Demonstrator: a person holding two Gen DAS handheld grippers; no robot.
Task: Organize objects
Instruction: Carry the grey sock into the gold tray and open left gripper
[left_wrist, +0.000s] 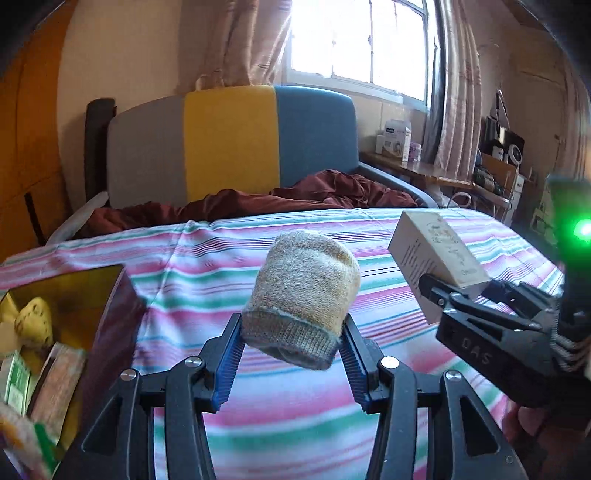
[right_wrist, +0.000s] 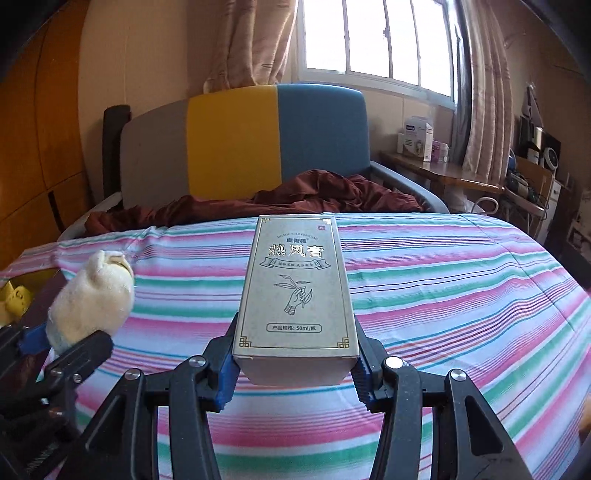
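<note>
My left gripper (left_wrist: 291, 332) is shut on a rolled beige and yellow sock (left_wrist: 306, 291) and holds it above the striped bed; the sock also shows in the right wrist view (right_wrist: 92, 299). My right gripper (right_wrist: 295, 350) is shut on a beige carton with Chinese print (right_wrist: 295, 288) and holds it above the bed. In the left wrist view the carton (left_wrist: 436, 254) and right gripper (left_wrist: 454, 291) are at the right. An open dark box (left_wrist: 110, 314) with several packets and a yellow item stands at the left.
The striped bedsheet (right_wrist: 443, 295) covers the bed. A crumpled maroon blanket (right_wrist: 295, 195) lies by the grey, yellow and blue headboard (right_wrist: 232, 147). A wooden desk (right_wrist: 443, 173) with boxes stands at the right under the window.
</note>
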